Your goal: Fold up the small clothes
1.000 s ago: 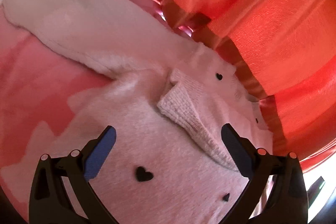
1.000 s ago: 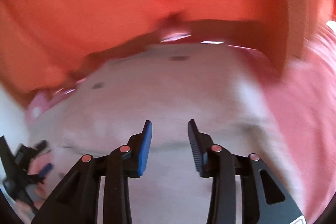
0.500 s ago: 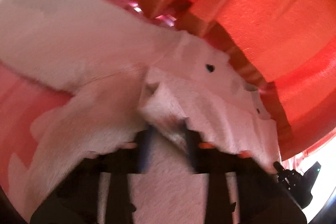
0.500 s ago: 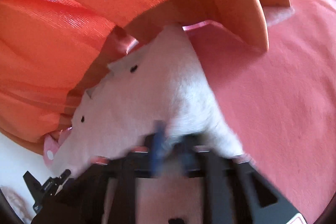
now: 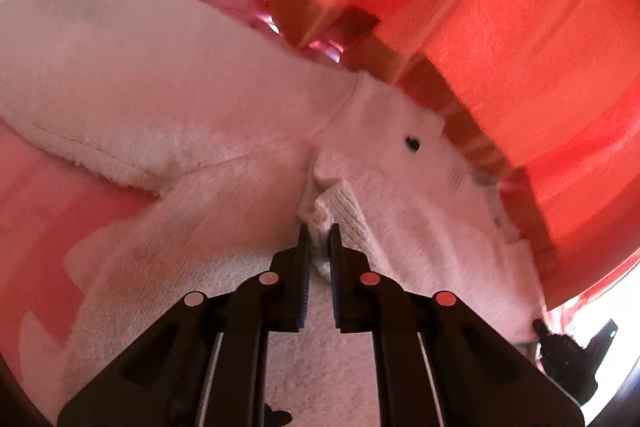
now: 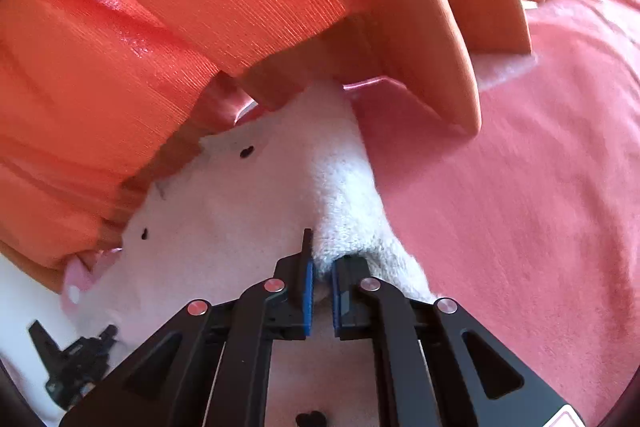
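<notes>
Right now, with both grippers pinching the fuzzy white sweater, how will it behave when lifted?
Probably floppy: the sweater bunches into folds where the left gripper pinches it. Its sleeve would likely dangle. The fluffy knit looks light and grippy, so the right gripper seems unlikely to slip.

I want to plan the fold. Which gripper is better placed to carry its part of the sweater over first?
Probably left. The left gripper is shut on the ribbed collar of the sweater, with flat fabric ahead. The right gripper pinches a bunched fold close to the orange curtain.
</notes>
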{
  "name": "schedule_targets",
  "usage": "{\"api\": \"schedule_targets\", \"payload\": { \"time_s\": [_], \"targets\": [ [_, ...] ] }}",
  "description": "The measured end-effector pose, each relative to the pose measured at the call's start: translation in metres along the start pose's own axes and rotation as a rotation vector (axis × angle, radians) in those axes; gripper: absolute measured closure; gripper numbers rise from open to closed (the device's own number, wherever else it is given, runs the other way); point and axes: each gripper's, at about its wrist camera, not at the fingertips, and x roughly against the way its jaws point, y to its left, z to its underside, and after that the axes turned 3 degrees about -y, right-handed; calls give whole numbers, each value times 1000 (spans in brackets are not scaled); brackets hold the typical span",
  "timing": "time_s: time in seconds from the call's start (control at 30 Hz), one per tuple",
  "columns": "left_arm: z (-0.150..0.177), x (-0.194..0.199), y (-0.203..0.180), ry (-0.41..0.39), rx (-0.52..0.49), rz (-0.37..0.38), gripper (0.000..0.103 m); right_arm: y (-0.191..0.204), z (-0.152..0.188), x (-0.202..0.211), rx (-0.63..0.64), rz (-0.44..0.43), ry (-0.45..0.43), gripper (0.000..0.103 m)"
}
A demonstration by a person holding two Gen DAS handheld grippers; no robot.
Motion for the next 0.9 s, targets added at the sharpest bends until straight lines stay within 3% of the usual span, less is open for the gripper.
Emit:
{"api": "schedule_targets", "payload": {
  "time_s": [0.1,0.17,0.2,0.23,0.27,0.33,0.4,0.47,0.53,0.6,0.67,0.8,0.83,0.87,0.9],
  "targets": [
    [4,-2,2,11,25,-11,92,-10,3,6,-51,0,22,97],
    [-4,13,5,-12,83,-13,88,-7,3,30,-72,53,16,87],
    [-9,24,6,-44,106,-24,77,-2,8,46,-67,84,-3,83],
    [-14,33,11,-74,133,-44,55,8,12,62,-45,99,-14,83],
    [-19,48,19,-118,179,-75,44,15,18,69,-32,95,-17,83],
    [-26,75,41,-211,283,-141,14,41,32,87,35,31,-12,82],
    [-32,98,72,-279,395,-205,11,68,52,99,135,-12,-11,68],
    [-40,114,116,-304,484,-251,11,98,71,94,235,-3,-18,60],
    [-53,123,162,-298,514,-351,11,119,85,84,347,14,9,60],
    [-66,131,197,-316,515,-462,11,129,95,76,397,6,29,60],
    [-78,132,227,-299,522,-518,11,131,97,73,401,0,46,60],
    [-96,126,258,-303,571,-527,19,132,100,66,394,-5,72,60],
    [-103,122,257,-306,554,-513,46,132,100,64,394,8,72,60],
    [-110,117,258,-290,520,-437,91,133,101,63,391,16,73,60],
    [-117,111,257,-252,494,-376,99,132,100,62,385,20,78,60]
  ]
}}
